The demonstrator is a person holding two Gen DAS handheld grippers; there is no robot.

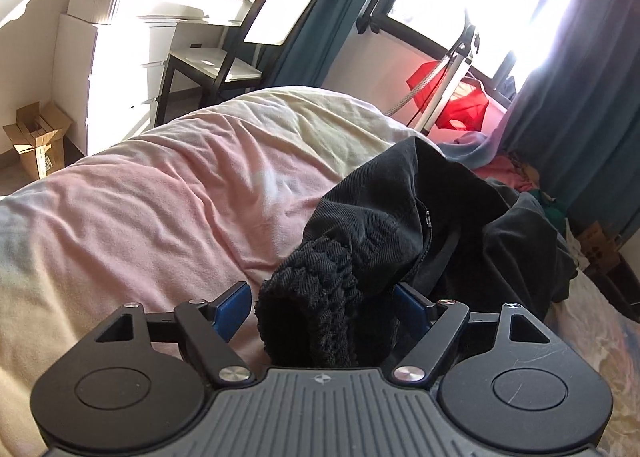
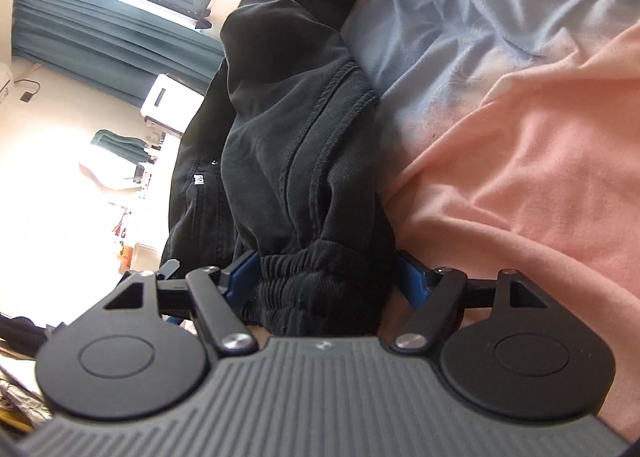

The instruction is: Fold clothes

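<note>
Black trousers point(image 1: 400, 217) are lying bunched on the bed point(image 1: 160, 197); we are keeping the left claw point(image 1: 324, 307) and right claw point(image 2: 324, 277) open around their ribbed cuffs, probably preparing to grip and spread them

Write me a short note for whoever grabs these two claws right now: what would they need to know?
Left claw: jaws wide, the ribbed black cuff sits between them; the near pad looks clear of it.
Right claw: jaws wide around another bunched end of the black garment; a firm grip can't be confirmed.
The garment lies crumpled on the pink bedsheet, toward the window side.
Done: no neat fold visible.
Left: spread it flat, then fold.
</note>
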